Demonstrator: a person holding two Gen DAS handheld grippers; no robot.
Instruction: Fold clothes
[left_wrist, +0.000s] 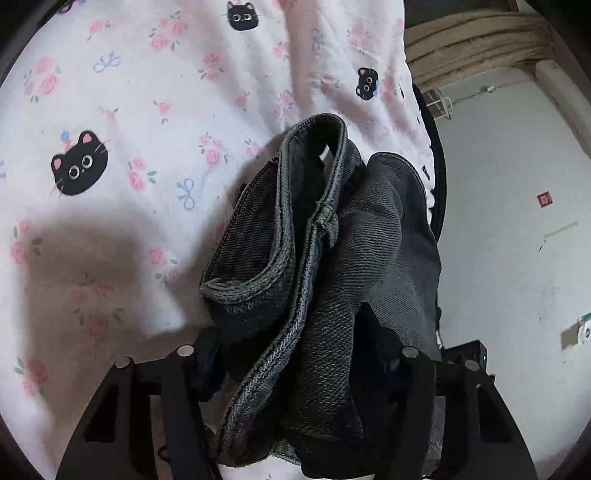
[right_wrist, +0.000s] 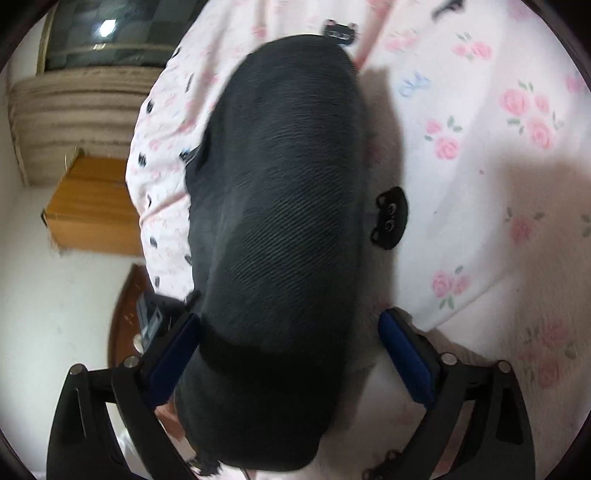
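Observation:
Dark grey jeans (left_wrist: 317, 280) lie bunched on a bed sheet (left_wrist: 147, 110) printed with roses and black cat faces. In the left wrist view their waistband and folds fill the space between the fingers of my left gripper (left_wrist: 295, 354), whose jaws stand wide apart around the bundle. In the right wrist view the jeans (right_wrist: 280, 206) show as a smooth dark roll between the blue pads (right_wrist: 406, 354) of my right gripper (right_wrist: 288, 347). Its jaws are spread, with a gap between the right pad and the cloth.
The bed edge (left_wrist: 436, 177) drops to a pale floor (left_wrist: 517, 258) on the right of the left wrist view. A wooden cabinet (right_wrist: 92, 206) and a round dark stool (right_wrist: 125, 317) stand beside the bed in the right wrist view.

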